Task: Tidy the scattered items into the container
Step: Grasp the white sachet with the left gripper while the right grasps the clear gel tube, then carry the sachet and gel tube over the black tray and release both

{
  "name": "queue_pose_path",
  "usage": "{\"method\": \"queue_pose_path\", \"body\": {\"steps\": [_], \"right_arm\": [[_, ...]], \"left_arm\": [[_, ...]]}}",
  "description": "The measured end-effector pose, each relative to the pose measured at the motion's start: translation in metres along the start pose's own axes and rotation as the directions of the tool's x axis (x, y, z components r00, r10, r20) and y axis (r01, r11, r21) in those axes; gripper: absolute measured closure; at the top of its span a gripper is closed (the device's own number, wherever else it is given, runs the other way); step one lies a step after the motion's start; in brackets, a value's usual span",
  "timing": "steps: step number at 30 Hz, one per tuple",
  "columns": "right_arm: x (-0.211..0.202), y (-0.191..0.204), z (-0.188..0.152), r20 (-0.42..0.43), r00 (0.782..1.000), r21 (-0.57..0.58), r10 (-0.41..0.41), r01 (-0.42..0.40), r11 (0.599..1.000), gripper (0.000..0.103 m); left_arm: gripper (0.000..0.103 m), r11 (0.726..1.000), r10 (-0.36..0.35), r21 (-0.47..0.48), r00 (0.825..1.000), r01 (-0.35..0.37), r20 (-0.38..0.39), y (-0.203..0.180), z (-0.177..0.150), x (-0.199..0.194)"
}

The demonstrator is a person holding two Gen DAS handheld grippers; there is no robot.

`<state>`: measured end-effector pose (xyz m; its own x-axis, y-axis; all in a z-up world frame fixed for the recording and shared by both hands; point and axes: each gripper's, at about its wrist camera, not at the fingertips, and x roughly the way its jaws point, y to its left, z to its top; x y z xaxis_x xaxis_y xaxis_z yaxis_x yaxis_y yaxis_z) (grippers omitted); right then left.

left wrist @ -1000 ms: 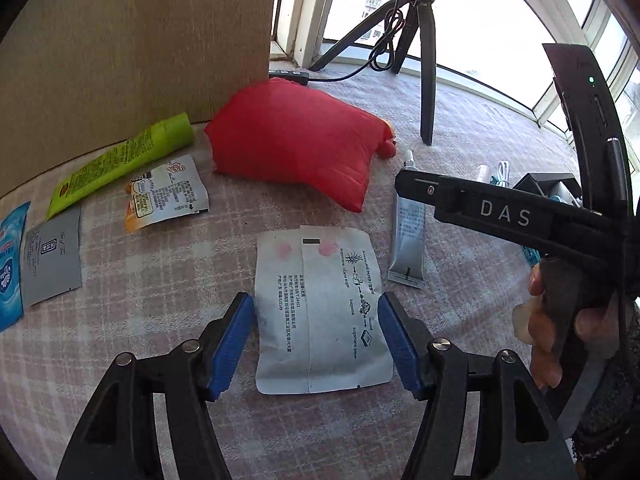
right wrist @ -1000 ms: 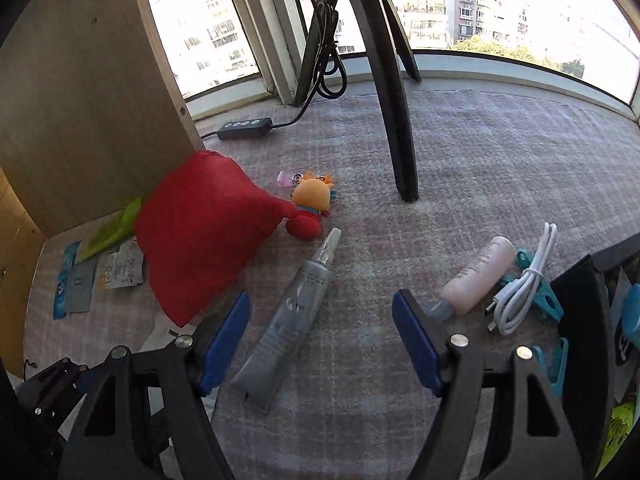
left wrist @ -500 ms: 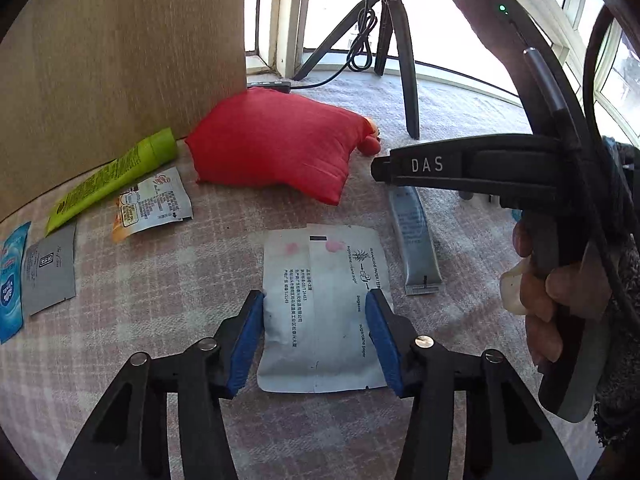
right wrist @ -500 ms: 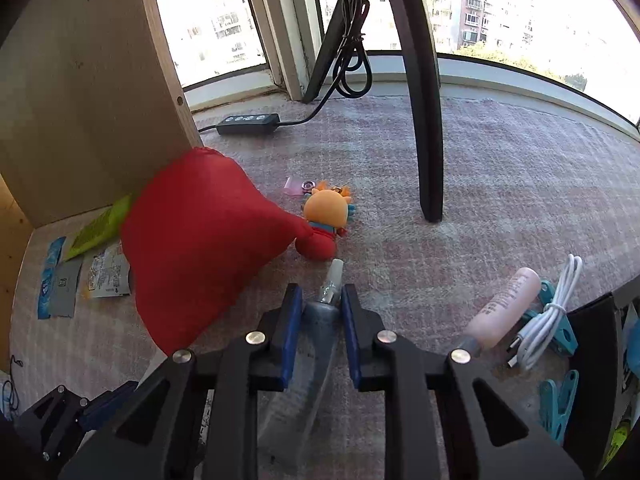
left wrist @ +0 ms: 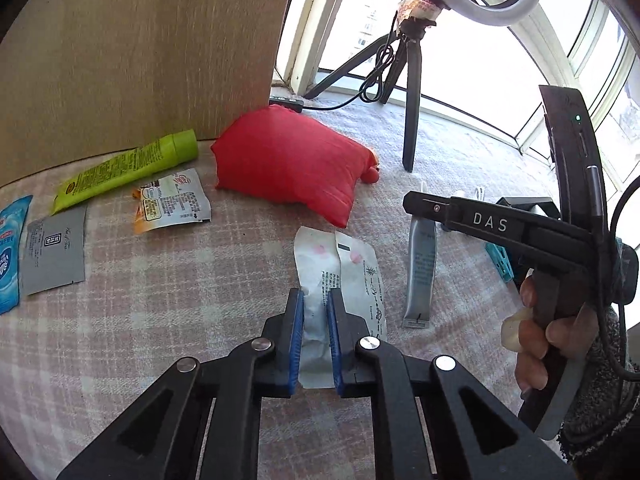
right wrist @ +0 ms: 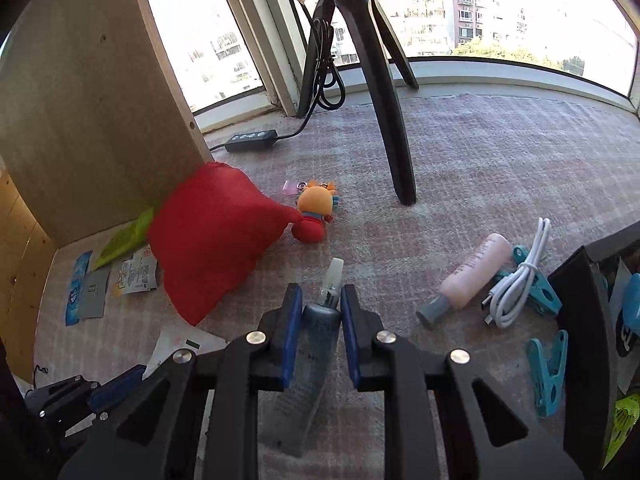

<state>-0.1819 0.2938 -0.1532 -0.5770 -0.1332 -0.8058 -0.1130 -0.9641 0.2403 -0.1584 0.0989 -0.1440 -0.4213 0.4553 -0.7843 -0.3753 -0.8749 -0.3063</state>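
Observation:
My left gripper is shut on a white printed sachet, which is crumpled between the blue pads and lifted a little off the checked cloth. My right gripper is shut on a grey tube with a clear cap; the tube also shows in the left wrist view. A black container stands at the right edge and holds a few items.
A red pouch, green tube, orange sachet, grey sachet and blue sachet lie by a wooden panel. Orange doll, pink bottle, white cable, teal clips and a tripod leg lie ahead.
Both grippers went from open to shut: the left closed on the white sachet and crumpled it, the right closed on the grey tube.

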Motion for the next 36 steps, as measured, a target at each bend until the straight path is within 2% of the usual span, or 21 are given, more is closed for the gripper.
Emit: {"method": "queue_pose_path", "body": {"steps": [2,5,12,25,36], "right_arm": [[-0.010,-0.001,0.001,0.018,1.000,0.008,0.015,-0.015,1.000,0.084],[-0.027,-0.002,0.002,0.053,0.998,0.012,0.031,-0.032,0.999,0.084],[-0.067,-0.009,-0.002,0.119,0.991,0.034,0.053,-0.058,0.998,0.084],[-0.130,-0.051,-0.016,0.183,0.983,0.107,-0.015,-0.005,0.994,0.084],[-0.192,-0.117,-0.037,0.232,0.964,0.216,-0.127,0.076,0.973,0.084]], "left_arm": [[0.095,1.000,-0.027,-0.010,1.000,0.027,0.008,-0.001,0.003,-0.007],[0.098,0.999,-0.035,-0.005,0.999,0.035,0.041,-0.006,0.010,-0.018],[0.098,0.999,-0.049,0.016,0.995,0.048,0.090,-0.018,0.020,-0.039],[0.098,0.988,-0.095,0.134,0.990,0.081,0.103,-0.076,0.036,-0.046],[0.099,0.952,-0.188,0.259,0.979,0.160,0.085,-0.149,0.045,-0.045]]}}
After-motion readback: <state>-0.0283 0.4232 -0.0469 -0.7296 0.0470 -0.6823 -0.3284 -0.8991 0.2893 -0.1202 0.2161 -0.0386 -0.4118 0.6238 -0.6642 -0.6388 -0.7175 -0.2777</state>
